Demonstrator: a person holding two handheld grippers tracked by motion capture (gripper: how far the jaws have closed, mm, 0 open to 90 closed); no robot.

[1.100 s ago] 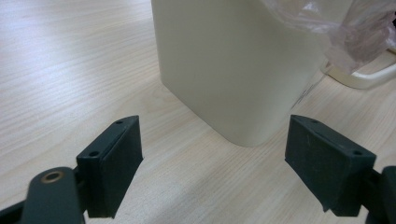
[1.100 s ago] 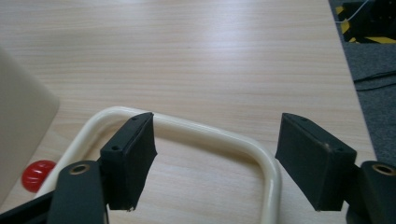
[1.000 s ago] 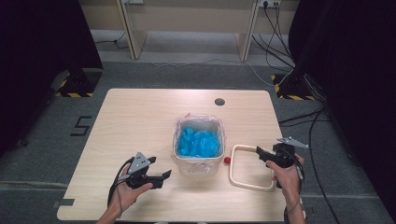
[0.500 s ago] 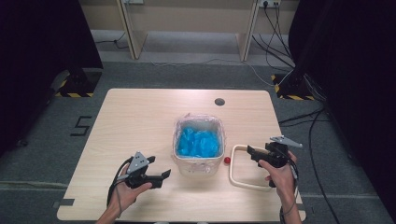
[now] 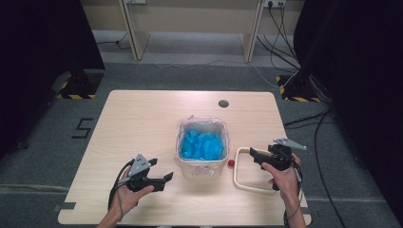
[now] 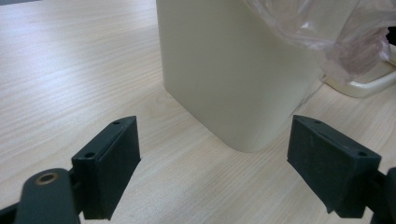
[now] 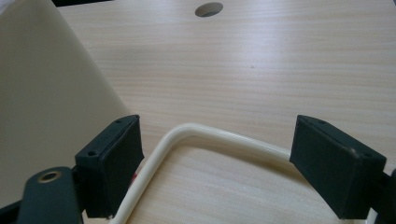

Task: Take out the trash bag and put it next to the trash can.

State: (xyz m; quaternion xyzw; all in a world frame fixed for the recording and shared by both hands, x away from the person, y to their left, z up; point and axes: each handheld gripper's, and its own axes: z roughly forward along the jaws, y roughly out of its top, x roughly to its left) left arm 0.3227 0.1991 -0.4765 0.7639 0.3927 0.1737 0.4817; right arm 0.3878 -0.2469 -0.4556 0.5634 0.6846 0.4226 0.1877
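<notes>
Cream-coloured and bent into a rounded rectangle, the frame (image 5: 247,173) lies flat on the wooden table (image 5: 142,123), toward its right edge and nearer the front edge than the back. The right gripper (image 5: 256,156) hovers over the frame's far rail with its jaws spread wide, having just been opening; in the right gripper view that rail (image 7: 219,137) runs across between the two pads (image 7: 114,163) without either pad pressing on it, so nothing is gripped. A small red ball (image 5: 231,163) sits on the surface just outside the frame's left rail, between it and the bin (image 5: 202,166). This cream bin stands near the middle of the table, lined with a clear plastic bag (image 5: 202,124) whose edge folds over the rim, and blue material (image 5: 202,145) fills its inside. The left gripper (image 5: 164,180) is held low by the front edge, left of the bin, pointing at it; its jaws are wide apart and empty, and the bin's corner (image 6: 233,84) stands ahead of them, not touched. A round hole (image 5: 223,103) marks the table near its back edge.
</notes>
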